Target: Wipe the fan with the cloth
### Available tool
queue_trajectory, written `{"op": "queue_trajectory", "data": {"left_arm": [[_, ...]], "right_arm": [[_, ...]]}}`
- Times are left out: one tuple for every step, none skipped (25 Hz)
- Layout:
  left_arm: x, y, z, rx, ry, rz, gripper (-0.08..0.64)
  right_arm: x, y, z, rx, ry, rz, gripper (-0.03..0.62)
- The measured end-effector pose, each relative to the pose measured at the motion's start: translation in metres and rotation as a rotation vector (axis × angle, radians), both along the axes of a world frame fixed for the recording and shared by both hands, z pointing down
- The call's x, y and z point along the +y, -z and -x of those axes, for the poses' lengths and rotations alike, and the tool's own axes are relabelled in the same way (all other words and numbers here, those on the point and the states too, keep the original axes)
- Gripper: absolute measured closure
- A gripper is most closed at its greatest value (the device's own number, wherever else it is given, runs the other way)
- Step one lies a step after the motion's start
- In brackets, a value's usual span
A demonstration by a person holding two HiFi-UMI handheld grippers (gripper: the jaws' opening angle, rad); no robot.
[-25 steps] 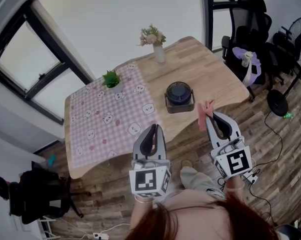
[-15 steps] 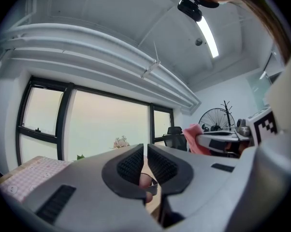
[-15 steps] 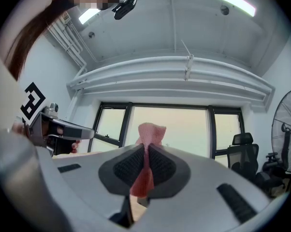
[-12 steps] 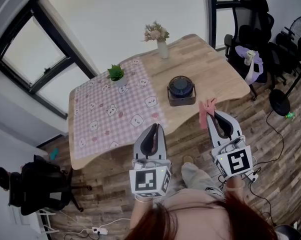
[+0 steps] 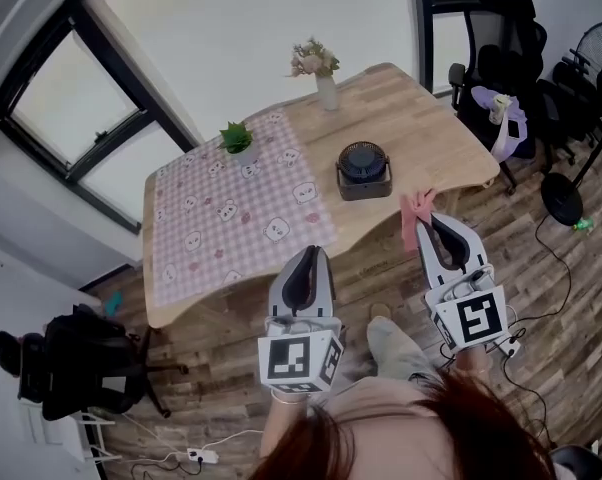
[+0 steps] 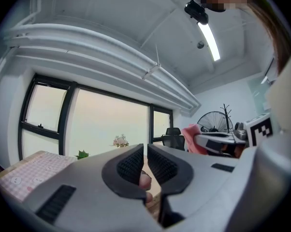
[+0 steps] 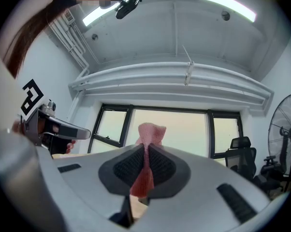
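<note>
We count two grippers: the left gripper (image 5: pixel 309 256) and the right gripper (image 5: pixel 428 220). There is one pink cloth (image 5: pixel 413 224). There is one table (image 5: pixel 426 128). On it we count one small fan (image 5: pixel 363 171), one vase of flowers (image 5: pixel 324 78), one little green plant (image 5: pixel 237 140) and one checked table cover (image 5: pixel 231 230). We see one big standing fan (image 5: pixel 599 46) at the far right. Near it, black chairs (image 5: pixel 493 28) crowd together, and we cannot tell how many. One more dark chair (image 5: pixel 71 378) sits alone at the lower left.
</note>
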State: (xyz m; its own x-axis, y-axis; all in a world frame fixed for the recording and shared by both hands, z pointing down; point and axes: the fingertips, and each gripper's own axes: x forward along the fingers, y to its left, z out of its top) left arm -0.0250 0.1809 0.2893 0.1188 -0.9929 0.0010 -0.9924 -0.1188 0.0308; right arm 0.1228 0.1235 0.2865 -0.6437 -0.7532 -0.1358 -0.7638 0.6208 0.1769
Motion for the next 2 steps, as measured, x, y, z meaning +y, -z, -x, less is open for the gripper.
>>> {"op": "queue_trajectory", "data": {"left_arm": [[0.0024, -0.0012, -0.0004, 0.005, 0.001, 0.001, 0.534], [0.0047, -0.0025, -0.0008, 0.008, 0.001, 0.002, 0.534]], "right_arm": [[0.001, 0.0001, -0.0013, 0.001, -0.002, -0.005, 0.566], [0.002, 0.0002, -0.0026, 0.001, -0.003, -0.01, 0.566]]}}
